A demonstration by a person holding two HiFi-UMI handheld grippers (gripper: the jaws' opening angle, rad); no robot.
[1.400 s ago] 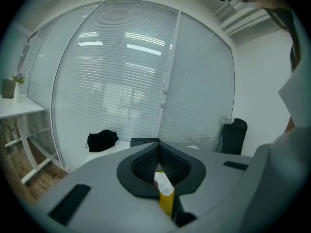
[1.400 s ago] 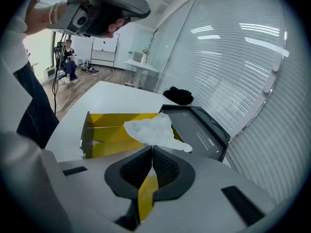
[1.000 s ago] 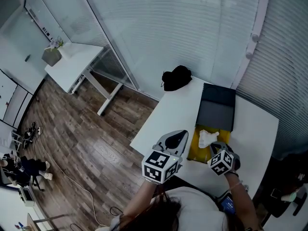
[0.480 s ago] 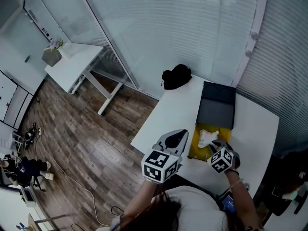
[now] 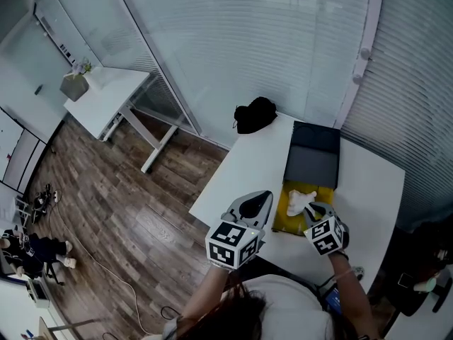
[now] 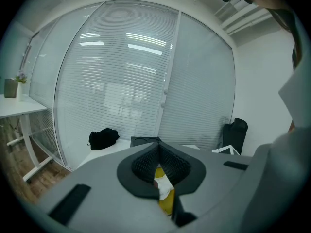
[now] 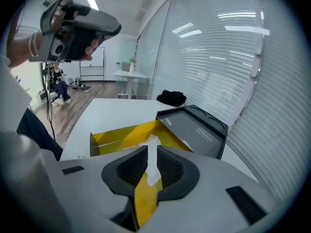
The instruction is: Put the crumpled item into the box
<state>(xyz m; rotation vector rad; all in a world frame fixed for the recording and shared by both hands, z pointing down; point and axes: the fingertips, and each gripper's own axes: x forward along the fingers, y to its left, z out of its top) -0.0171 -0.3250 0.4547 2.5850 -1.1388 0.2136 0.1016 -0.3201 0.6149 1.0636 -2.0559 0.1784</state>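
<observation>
A white crumpled tissue (image 5: 300,201) is inside the open yellow box (image 5: 284,212) on the white table. The box's dark lid (image 5: 313,163) lies flat on its far side. My right gripper (image 5: 315,210) reaches into the box from the near side. In the right gripper view its jaws (image 7: 152,155) are shut on the tissue (image 7: 152,142), just above the yellow box (image 7: 121,135). My left gripper (image 5: 263,198) hovers at the table's near edge left of the box, shut and holding nothing. Through its jaws (image 6: 158,152) I see part of the tissue (image 6: 163,184).
A black bag (image 5: 256,114) sits at the table's far left corner against the glass wall with blinds. The table edge drops to wooden floor on the left. A second white desk (image 5: 106,94) with a plant stands far left.
My right gripper has edged slightly forward and left at the box with the tissue. The left gripper has stayed in place.
</observation>
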